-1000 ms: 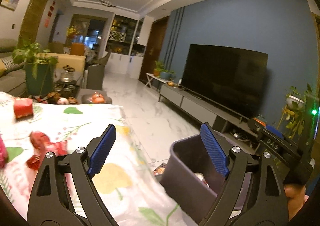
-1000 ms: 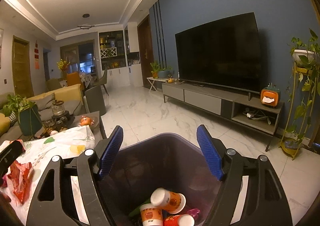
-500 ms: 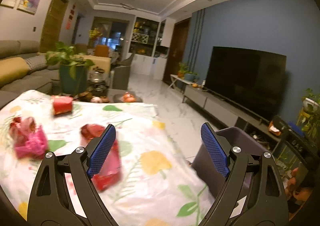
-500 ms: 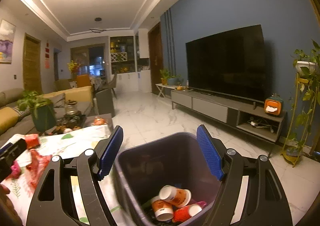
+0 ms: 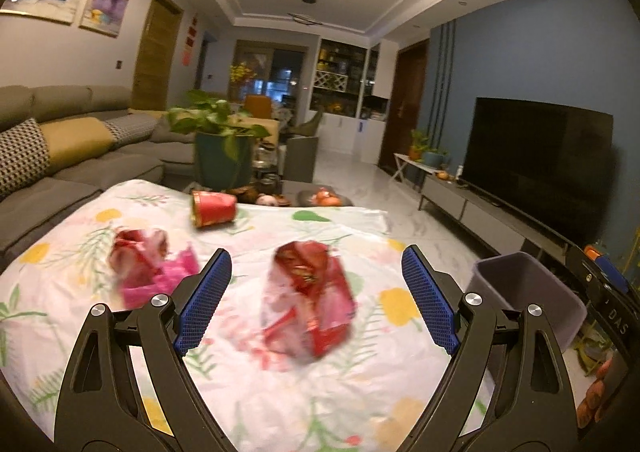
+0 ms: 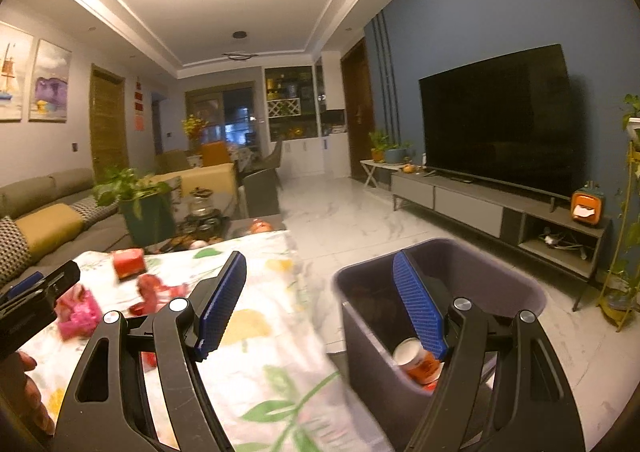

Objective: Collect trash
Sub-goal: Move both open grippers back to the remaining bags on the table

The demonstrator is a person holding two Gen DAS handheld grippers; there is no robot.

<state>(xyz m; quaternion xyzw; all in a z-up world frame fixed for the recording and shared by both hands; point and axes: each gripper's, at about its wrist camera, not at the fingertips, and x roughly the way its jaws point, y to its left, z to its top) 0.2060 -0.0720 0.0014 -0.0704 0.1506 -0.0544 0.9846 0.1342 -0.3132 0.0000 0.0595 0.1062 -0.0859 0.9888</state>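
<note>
Floral-clothed desk (image 5: 404,368) with 3 pieces of trash, bin (image 6: 532,292) beside it.
Left tongs (image 5: 316,302) are held spread over a red wrapper (image 5: 310,298); right tongs (image 6: 320,302) are spread, empty, between desk and bin.

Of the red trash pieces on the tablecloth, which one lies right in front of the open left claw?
The crumpled red wrapper, framed between the left claw pads. The pink-and-red wrapper lies off to its left, and the red cup lies tipped over farther back.
</note>
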